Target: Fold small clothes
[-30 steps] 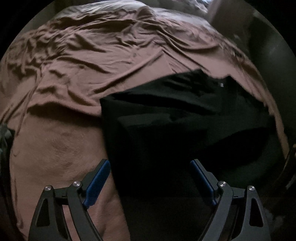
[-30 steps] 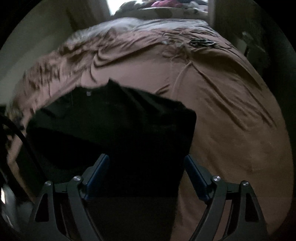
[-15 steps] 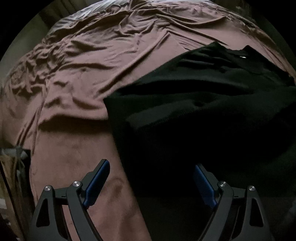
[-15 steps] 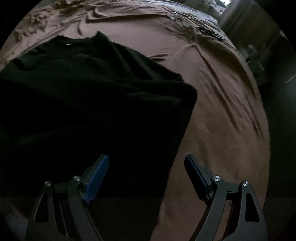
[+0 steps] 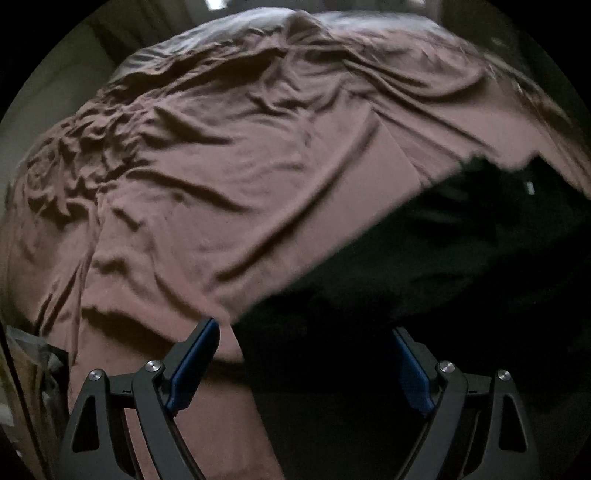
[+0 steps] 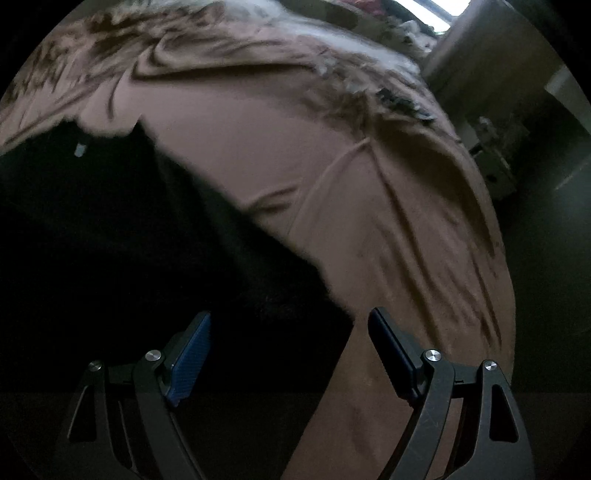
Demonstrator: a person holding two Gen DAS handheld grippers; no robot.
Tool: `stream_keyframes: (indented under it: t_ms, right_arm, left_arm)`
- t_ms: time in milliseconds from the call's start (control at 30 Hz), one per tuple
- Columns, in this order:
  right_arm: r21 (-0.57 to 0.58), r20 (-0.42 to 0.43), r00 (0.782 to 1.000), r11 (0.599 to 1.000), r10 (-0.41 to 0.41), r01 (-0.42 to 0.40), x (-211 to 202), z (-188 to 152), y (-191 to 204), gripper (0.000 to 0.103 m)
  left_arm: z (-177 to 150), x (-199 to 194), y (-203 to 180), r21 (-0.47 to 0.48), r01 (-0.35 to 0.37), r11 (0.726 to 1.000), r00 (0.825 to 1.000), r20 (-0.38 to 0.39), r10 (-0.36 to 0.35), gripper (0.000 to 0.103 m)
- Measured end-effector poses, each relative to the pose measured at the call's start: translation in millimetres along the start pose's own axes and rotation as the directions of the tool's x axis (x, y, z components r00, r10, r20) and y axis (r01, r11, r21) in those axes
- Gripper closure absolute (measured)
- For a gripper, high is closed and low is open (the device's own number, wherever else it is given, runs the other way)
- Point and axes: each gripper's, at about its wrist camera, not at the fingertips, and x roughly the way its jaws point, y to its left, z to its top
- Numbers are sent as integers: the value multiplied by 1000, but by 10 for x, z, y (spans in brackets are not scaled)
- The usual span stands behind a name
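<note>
Shifted sideways, black garment point(image 5: 424, 266) corner lies between spread left gripper point(image 5: 306, 365) fingers.

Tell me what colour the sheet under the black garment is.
The sheet is a dusty brownish pink, plain and wrinkled; the left wrist view shows it best.

Home bedroom, dim light. Wide bed point(image 5: 229, 206) fills both views, covered with a wrinkled brown sheet point(image 6: 332, 155), bunched near the far end. Bright window point(image 6: 439, 11) behind the bed in the right wrist view, with a pile of mixed fabrics point(image 6: 373, 14) below it. Plain wall point(image 5: 48, 85) left of bed. Blurry clutter point(image 6: 495, 155) on floor at the right side.
</note>
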Motion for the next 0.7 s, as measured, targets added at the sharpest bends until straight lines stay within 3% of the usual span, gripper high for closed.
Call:
stream_keyframes:
  t_ms: [133,233,400,500,700]
  right_arm:
    - [132,67,998,991,-12,3,-31,105,-172,20]
    - [185,126,990,979,61,-84,-154,33,-237,21]
    - [175,144,971,961,191,-215,-184,-141,-268,22]
    - [182,129,955,940,268,-289,-105,-217,-298,40]
    - [160,86,933,919,351,-360,143,-316,-248,51]
  left_arm:
    - [151,-122,151,-93,19,996,997,70,-13,13]
    - [159,-235,218,-111,84,990,992,107,-72,13]
    - [82,-250,202,-86,147,985,984,111,-137,14]
    - [37,-228,185,-86,202,976,974,118,-191,30]
    - [34,11,101,-98,264,960,964,55,-259,42]
